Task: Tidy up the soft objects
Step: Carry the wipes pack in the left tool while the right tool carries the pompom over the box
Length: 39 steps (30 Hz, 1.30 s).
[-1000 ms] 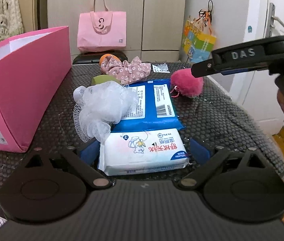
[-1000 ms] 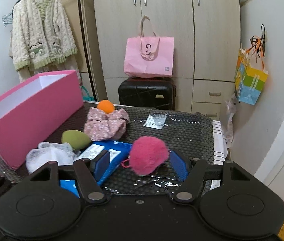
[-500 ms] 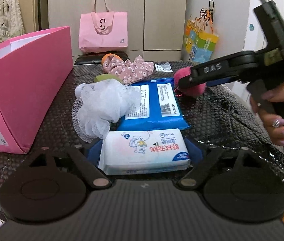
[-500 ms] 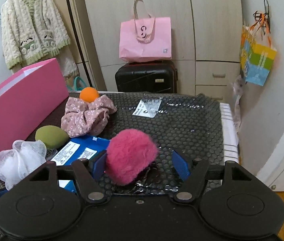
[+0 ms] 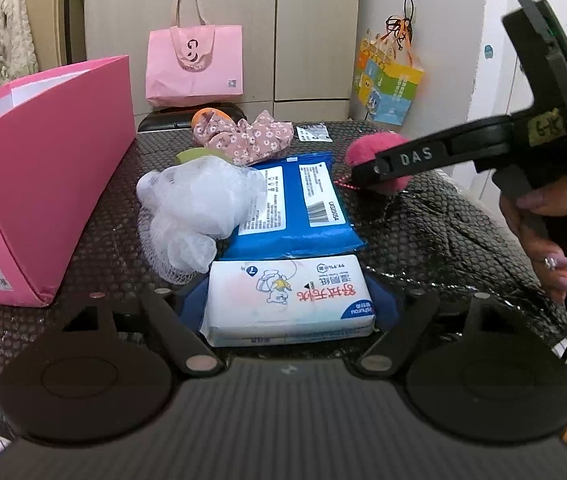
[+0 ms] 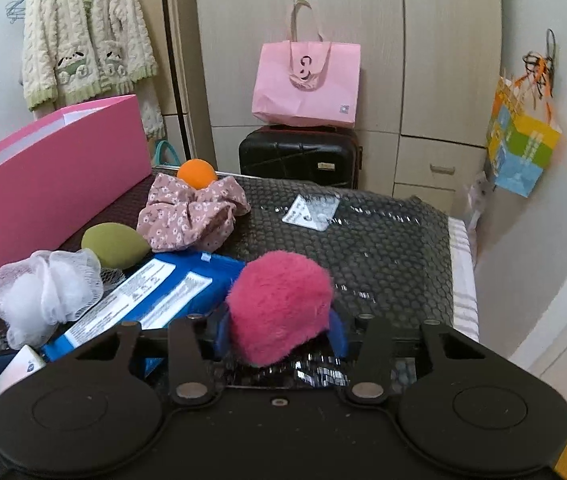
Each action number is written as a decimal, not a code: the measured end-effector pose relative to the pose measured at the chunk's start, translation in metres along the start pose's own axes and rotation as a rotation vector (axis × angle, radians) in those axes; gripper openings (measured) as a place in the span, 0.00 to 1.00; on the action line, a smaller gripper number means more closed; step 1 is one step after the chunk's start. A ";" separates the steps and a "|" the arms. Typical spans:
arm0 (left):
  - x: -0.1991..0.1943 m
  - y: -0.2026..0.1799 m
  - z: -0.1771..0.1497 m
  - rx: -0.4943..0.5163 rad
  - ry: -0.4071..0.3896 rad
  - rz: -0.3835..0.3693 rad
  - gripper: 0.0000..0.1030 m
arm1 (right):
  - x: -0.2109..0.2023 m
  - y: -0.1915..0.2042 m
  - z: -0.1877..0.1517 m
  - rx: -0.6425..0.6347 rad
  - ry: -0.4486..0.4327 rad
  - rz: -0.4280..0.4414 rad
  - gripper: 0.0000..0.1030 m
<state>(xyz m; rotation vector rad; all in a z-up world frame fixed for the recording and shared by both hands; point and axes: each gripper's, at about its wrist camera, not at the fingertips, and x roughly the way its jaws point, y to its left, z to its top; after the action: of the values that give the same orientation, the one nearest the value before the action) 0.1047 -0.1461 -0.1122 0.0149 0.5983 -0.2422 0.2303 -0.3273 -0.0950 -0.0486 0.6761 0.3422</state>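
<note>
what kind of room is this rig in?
Likely a home bedroom or storage room: built-in wardrobe, knit cardigan on a hanger, and a black suitcase under a pink tote bag.

Both grippers are matte black, each with two round discs and silver pivot screws near the camera, and blue pads on the fingers (image 5: 381,304). The right gripper (image 6: 281,330) bears white "DAS" lettering and a yellowish handwritten label. The hand (image 5: 545,232) wears a ring and mauve nail polish.

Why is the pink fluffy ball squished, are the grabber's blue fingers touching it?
Touching. In the right wrist view, the right gripper has just been closing, and both blue pads press the pink pom-pom.
</note>
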 end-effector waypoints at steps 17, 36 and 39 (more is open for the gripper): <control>-0.016 0.027 0.008 -0.069 0.108 -0.136 0.77 | -0.048 0.001 -0.022 0.090 -0.030 -0.098 0.50; -0.051 0.056 0.007 -0.043 0.175 -0.198 0.77 | -0.077 0.040 -0.045 0.085 0.168 0.170 0.50; -0.059 0.064 0.011 -0.050 0.175 -0.176 0.77 | -0.082 0.050 -0.043 0.071 0.180 0.209 0.50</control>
<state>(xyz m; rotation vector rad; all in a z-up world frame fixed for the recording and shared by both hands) 0.0785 -0.0718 -0.0743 -0.0653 0.7804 -0.3996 0.1284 -0.3105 -0.0744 0.0606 0.8735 0.5189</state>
